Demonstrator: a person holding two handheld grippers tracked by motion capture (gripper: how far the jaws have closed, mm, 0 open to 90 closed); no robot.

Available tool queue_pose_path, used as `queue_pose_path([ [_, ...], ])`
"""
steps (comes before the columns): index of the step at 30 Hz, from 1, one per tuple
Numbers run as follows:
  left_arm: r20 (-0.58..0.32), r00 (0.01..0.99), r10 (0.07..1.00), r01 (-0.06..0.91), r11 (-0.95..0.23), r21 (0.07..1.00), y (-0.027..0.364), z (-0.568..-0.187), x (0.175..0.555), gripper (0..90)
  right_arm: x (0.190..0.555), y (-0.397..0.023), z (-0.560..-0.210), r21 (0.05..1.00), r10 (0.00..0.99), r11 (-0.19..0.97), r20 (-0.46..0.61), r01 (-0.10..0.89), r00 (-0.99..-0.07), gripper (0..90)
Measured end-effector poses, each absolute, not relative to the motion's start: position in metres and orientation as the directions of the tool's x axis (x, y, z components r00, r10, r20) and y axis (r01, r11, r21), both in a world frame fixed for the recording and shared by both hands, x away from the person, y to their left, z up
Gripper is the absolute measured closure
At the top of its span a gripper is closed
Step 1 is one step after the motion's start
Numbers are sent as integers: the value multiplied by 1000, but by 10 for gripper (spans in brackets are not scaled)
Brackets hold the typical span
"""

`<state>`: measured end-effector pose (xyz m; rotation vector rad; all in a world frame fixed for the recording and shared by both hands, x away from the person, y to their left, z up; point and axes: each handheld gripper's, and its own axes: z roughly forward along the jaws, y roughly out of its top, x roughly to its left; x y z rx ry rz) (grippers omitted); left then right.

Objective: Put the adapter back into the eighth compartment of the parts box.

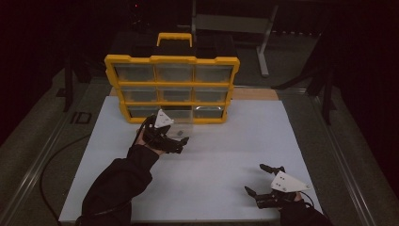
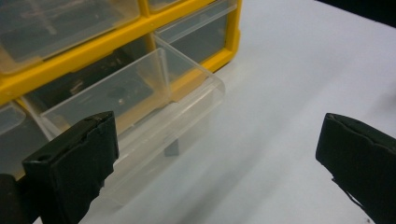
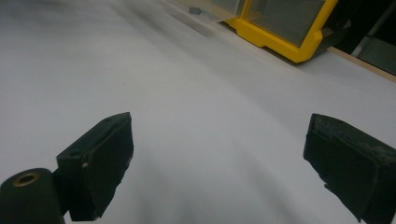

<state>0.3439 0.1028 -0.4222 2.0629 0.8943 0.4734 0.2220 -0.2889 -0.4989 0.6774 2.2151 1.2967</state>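
A yellow organizer case (image 1: 172, 60) with clear drawers stands at the back of the white board (image 1: 226, 155). Its bottom middle drawer (image 2: 135, 100) is pulled out and looks empty. A small grey piece (image 2: 172, 148) lies on the board by the drawer's front, also seen as the grey piece (image 1: 179, 134) and the grey piece (image 3: 194, 9). My left gripper (image 1: 167, 132) hovers open just in front of that drawer; the left gripper (image 2: 217, 140) holds nothing. Near the front right edge, my right gripper (image 1: 254, 178) is open over bare board, and nothing sits in the right gripper (image 3: 218, 135).
The case's other drawers (image 1: 134, 72) are pushed in. A metal stand (image 1: 263, 42) and dark floor lie beyond the board. Open white surface stretches between the two grippers. A cable (image 1: 51, 160) runs along the floor at the left.
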Motion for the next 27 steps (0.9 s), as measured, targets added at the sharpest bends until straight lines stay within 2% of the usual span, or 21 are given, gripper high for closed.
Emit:
queue_pose_path([
  [27, 11, 683, 731, 431, -415, 802, 94, -454, 322, 0, 222, -288, -499, 885, 629, 432, -158, 173, -761, 83],
])
